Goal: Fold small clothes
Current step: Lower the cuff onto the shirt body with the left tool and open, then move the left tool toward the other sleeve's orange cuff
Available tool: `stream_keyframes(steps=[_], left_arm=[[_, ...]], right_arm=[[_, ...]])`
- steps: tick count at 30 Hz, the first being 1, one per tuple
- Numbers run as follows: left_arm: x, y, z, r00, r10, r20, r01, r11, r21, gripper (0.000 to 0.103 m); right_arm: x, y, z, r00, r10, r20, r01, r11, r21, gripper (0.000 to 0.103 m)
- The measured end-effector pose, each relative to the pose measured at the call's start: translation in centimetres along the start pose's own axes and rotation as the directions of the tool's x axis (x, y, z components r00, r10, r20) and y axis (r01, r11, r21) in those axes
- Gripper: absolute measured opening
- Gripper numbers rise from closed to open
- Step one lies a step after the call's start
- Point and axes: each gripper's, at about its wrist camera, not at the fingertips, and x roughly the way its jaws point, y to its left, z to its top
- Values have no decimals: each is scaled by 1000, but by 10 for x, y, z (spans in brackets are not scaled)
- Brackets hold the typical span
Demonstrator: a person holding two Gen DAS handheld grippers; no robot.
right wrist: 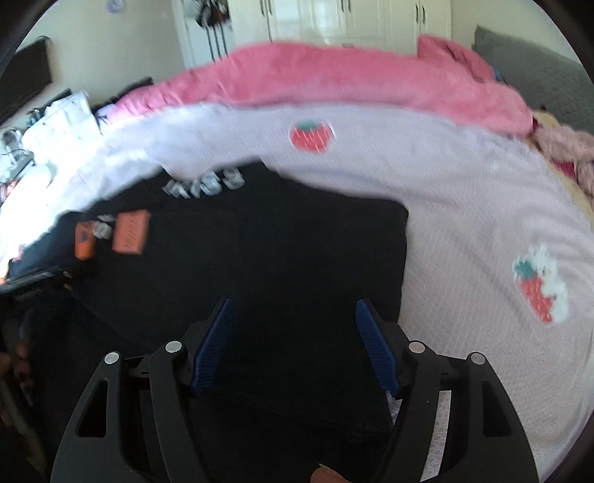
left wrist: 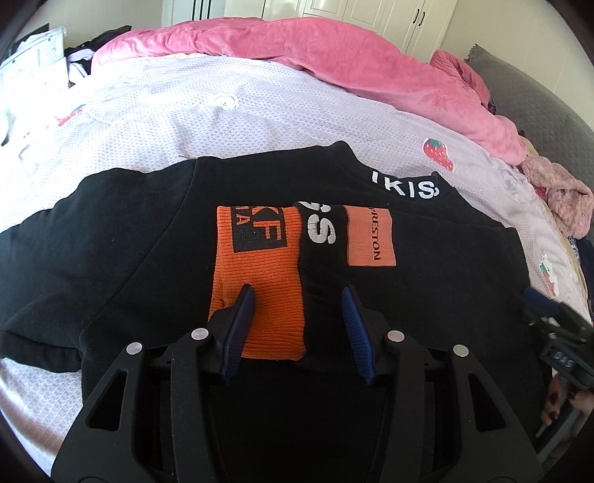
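The black garment [left wrist: 111,237] fills mid-frame on the white sheet [left wrist: 185,111]. Left gripper [left wrist: 297,293] and right gripper [right wrist: 293,304] hover over it, jaws apart; sheet lies bare at right [right wrist: 482,208]

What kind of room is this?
Most likely a bedroom. A black garment lies spread on a bed covered by a white strawberry-print sheet, a pink blanket is bunched along the far side, and white wardrobe doors stand behind.
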Motion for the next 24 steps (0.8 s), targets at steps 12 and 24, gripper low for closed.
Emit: stream_keyframes(steps=[12,24], left_arm=[[-15,-3,1,999,-31,12,31,1000,-2,62],[-46,-2,3,998,-7,57,8,1000,-19,79]], right_arm=[[-15,-1,-3,999,39,39,-40,999,30,67],[-45,0,-3,992,74,100,-81,995,61,88]])
